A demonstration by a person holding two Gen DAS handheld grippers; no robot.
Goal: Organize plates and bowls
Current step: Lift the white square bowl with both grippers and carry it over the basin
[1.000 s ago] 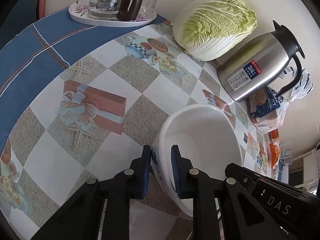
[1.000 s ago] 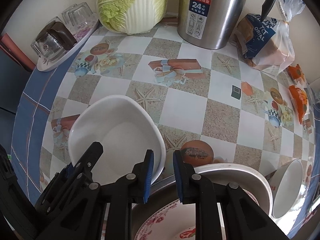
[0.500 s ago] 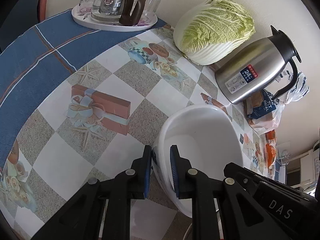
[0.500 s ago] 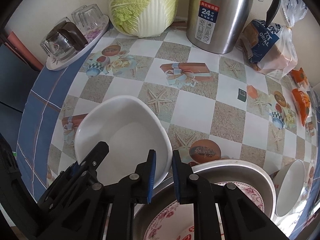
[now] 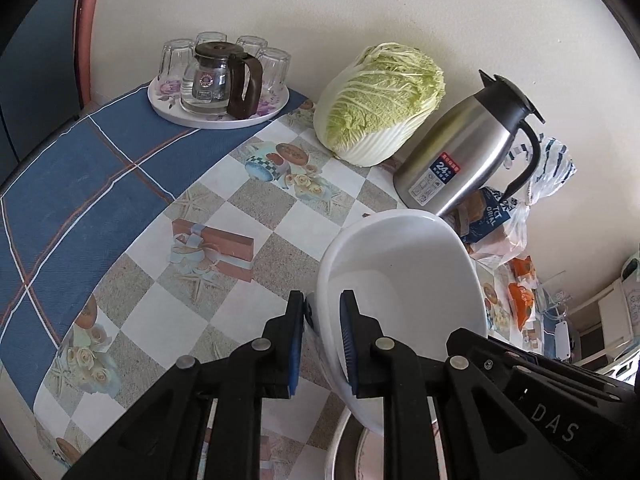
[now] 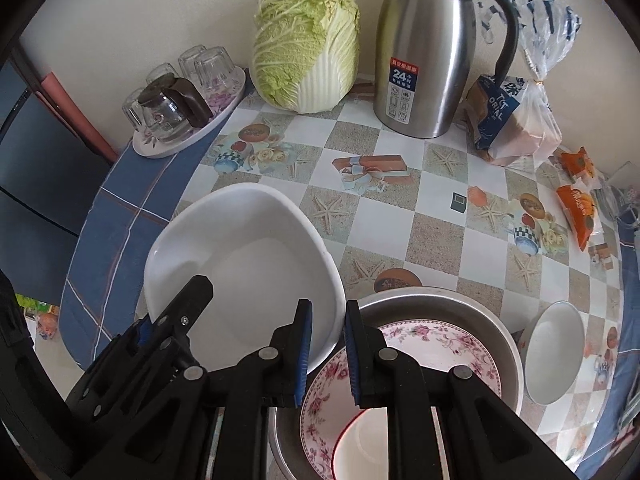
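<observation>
Covering the tabletop [image 6: 436, 240] is a checkered picture cloth with a blue border, set against a cream wall [image 5: 360, 8]. Above it hangs the white bowl [image 6: 248, 264], beside the metal basin [image 6: 472, 312]; left fingers [image 5: 322, 336] and right fingers [image 6: 326, 352] each pinch its rim on opposite sides.
</observation>
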